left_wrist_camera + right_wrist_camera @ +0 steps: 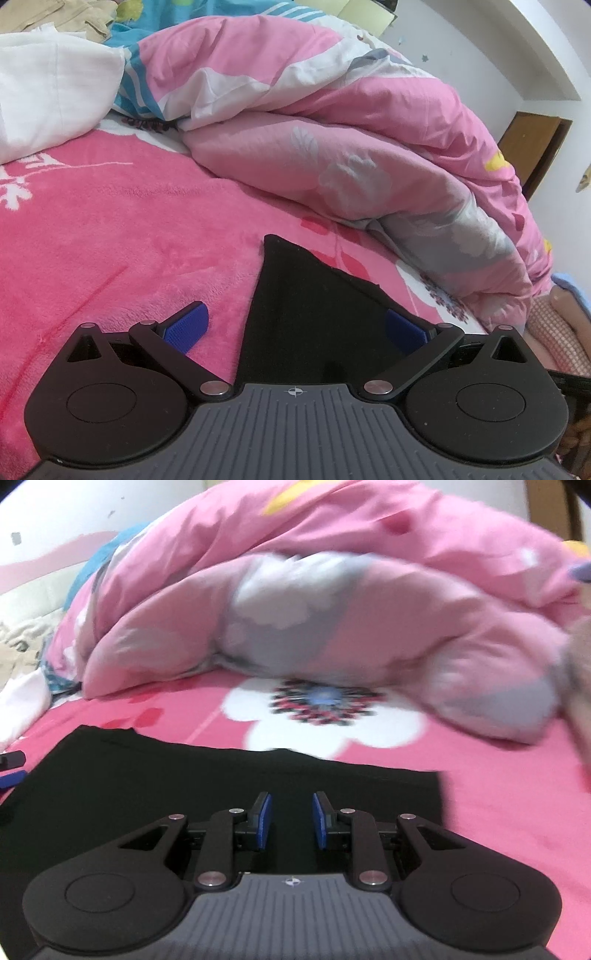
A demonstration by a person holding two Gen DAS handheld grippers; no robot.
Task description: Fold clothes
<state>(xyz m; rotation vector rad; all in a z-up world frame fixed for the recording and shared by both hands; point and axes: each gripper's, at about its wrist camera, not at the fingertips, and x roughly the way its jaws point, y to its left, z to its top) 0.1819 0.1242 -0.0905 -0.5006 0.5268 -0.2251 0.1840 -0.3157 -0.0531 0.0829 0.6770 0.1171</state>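
From my left wrist, my left gripper (295, 330) hangs low over the bed with its blue fingers spread wide and nothing between them. The black garment (295, 314) lies flat on the pink blanket (129, 229), one corner pointing away from me, and I straddle its left edge: one finger over the blanket, the other over the cloth. I judge that stance suits taking or letting go of that edge; I cannot tell which. The pink quilt (351, 155) is heaped behind, leaving this patch for folding. A white cloth (48, 96) sits far left.

From my right wrist, my right gripper (291, 819) hovers over the garment, fingers partly apart and gripping nothing. The garment spreads smooth, with a straight far edge and a square right corner, so it may be laid out or partly folded. The picture is blurred.
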